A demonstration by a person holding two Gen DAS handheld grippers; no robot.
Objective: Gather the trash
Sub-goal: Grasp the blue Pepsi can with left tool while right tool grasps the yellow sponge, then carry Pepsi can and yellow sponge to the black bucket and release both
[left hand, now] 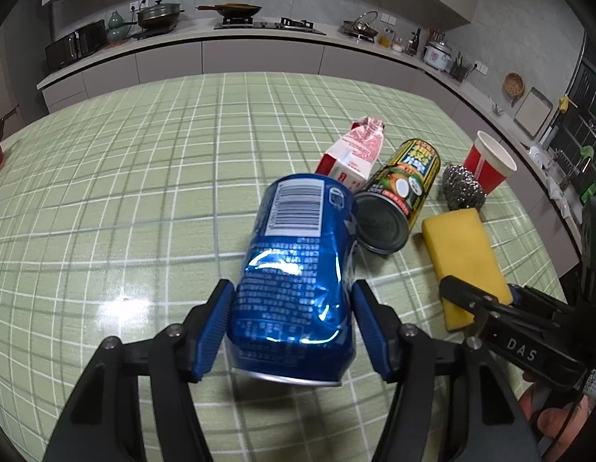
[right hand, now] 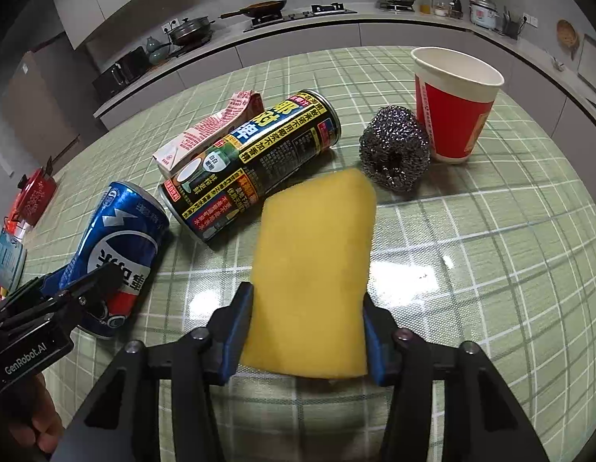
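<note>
A dented blue soda can [left hand: 294, 238] lies on the green checked table [left hand: 144, 192], and my left gripper [left hand: 292, 296] is shut on it, blue pads pressed against its two sides. My right gripper [right hand: 307, 304] is shut on a yellow sponge [right hand: 317, 238], gripping its near end from both sides. Between the two lie a black-and-yellow drink can [right hand: 255, 161] on its side and a crushed red-and-white carton [right hand: 205, 134] behind it. In the right wrist view the blue can [right hand: 121, 238] shows at the left with the left gripper's fingers [right hand: 94, 281] on it.
A steel wool scourer [right hand: 394, 146] and an upright red paper cup [right hand: 451, 107] stand beyond the sponge. A red kettle-like object [right hand: 36, 192] sits at the table's left edge. A kitchen counter [left hand: 259, 34] with pans runs along the back.
</note>
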